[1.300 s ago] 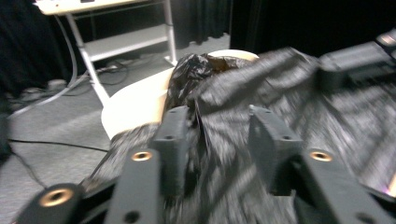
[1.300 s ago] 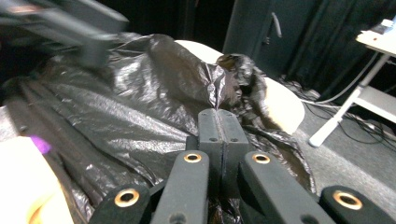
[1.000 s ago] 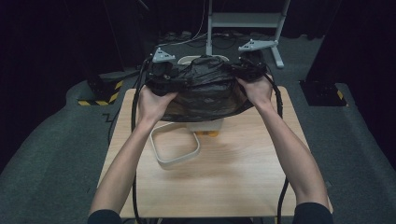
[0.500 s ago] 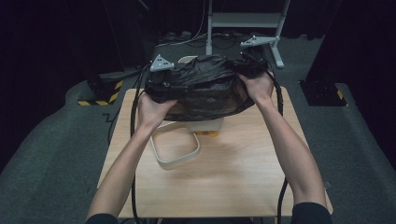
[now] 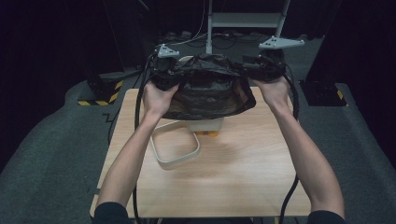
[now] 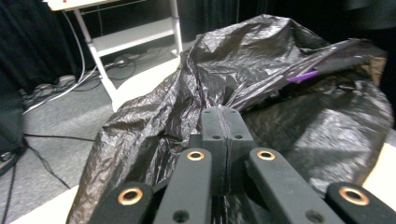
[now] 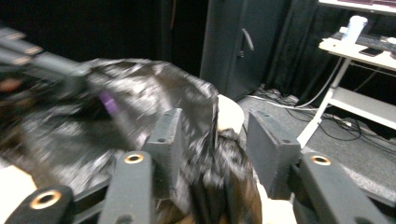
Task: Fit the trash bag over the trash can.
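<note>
**Black bag stretched between two grippers above the white bin**

In the left gripper view, the left gripper (image 6: 223, 126) has its two jaws pressed flat together at the centre of the frame, with crinkled black film gathered right at their tips; it reads as pinching the rim of the black plastic bag (image 6: 261, 93), which billows away toward the upper right of that frame.

In the right gripper view, the right gripper (image 7: 217, 140) stands with its jaws apart, one left and one right of centre, and a bunched fold of the bag (image 7: 140, 102) lying between them. The picture is blurred, so whether either jaw touches the film I cannot tell; the gap itself is plain.

In the high view the bag (image 5: 208, 88) hangs in the upper middle of the frame, its long axis running left to right between the left gripper (image 5: 161, 70) and the right gripper (image 5: 261, 65). Both hold it off the table (image 5: 243, 177). Just below its lower edge sits a white bin (image 5: 205, 125), and a loose white ring-shaped frame (image 5: 176, 148) lies on the wood nearer the lower left.

My judgement: the bag's mouth must come down over the bin, which lies directly beneath and slightly toward the person. Only the left side looks secured, so the right edge could slip free.
</note>
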A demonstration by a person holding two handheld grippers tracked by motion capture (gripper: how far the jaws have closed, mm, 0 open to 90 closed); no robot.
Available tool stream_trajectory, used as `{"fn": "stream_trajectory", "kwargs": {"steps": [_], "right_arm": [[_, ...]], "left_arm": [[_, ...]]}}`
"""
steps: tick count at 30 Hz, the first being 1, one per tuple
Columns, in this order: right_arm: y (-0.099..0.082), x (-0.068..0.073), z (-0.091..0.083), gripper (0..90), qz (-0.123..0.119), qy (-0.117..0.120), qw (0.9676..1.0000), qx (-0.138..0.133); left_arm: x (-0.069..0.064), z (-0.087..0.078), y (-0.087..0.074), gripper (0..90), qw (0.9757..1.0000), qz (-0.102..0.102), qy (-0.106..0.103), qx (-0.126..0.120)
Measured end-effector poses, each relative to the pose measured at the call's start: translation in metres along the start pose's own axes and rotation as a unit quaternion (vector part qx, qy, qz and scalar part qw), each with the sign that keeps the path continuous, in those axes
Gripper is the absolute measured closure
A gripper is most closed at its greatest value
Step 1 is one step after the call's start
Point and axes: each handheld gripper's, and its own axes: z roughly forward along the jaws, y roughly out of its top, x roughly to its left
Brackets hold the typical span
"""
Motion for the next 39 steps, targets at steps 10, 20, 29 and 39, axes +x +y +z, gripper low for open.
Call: {"fn": "stream_trajectory", "kwargs": {"steps": [10, 20, 29, 39], "right_arm": [[-0.02, 0.016, -0.003, 50.7, -0.033, 0.023, 0.9982, 0.045], [-0.023, 0.021, 0.007, 84.3, -0.054, 0.001, 0.997, 0.056], [-0.013, 0.01, 0.014, 89.6, -0.029, -0.003, 0.9985, 0.047], [-0.007, -0.003, 0.03, 89.1, 0.003, -0.008, 0.9989, 0.047]], "left_arm": [[0.007, 0.004, 0.002, 89.4, 0.9999, -0.007, 0.01, 0.008], [0.009, -0.004, 0.0, 83.2, 0.9999, -0.011, 0.001, -0.012], [0.0, -0.031, -0.016, 47.8, 0.9995, 0.015, 0.008, -0.027], [0.001, -0.026, -0.034, 60.6, 0.9985, 0.03, 0.041, -0.02]]}}
